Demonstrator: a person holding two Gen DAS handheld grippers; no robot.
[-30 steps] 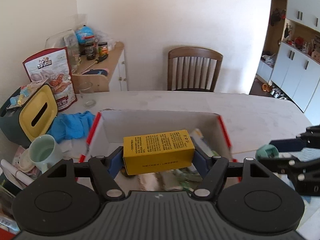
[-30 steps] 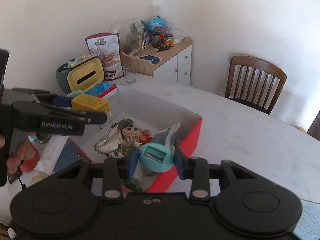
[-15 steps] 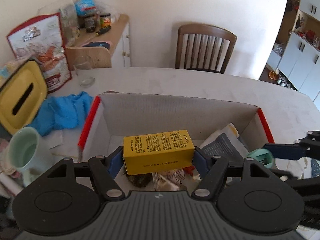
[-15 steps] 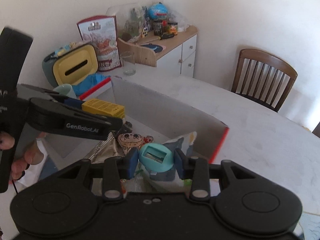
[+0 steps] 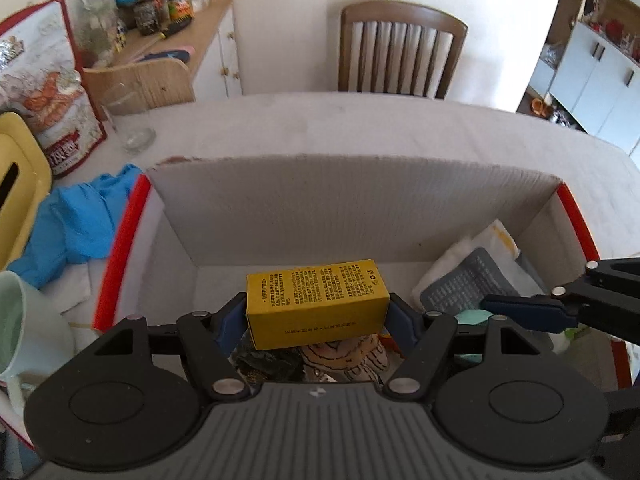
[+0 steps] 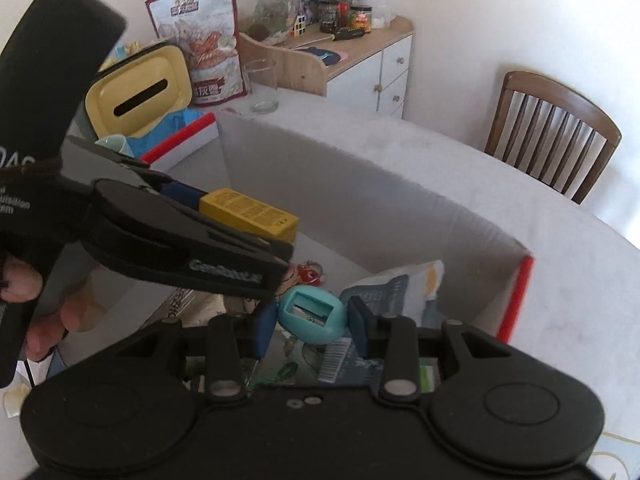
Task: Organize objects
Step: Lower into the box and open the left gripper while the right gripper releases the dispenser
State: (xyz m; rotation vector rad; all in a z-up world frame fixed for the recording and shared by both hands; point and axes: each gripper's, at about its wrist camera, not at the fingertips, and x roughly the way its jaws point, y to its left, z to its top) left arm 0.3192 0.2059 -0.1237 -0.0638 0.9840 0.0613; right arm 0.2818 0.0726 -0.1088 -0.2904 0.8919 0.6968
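While left gripper (image 5: 318,314) clamps yellow carton (image 5: 316,304) and right gripper (image 6: 310,320) clamps teal sharpener (image 6: 312,314), both mid-frame over red-edged box (image 5: 360,216): lower onto bare floor (upper left), then release.

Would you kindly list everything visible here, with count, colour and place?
box: 1, grey with red edges, on the table
carton: 1, yellow, in left gripper, over the box
sharpener: 1, teal, in right gripper, over the box
pouch: 1, grey-white, inside the box, right
cloth: 1, blue, left of the box
mug: 1, pale green, far left
glass: 1, clear, table's left rear
chair: 1, brown, behind the table
left gripper: black, shut
right gripper: black, shut
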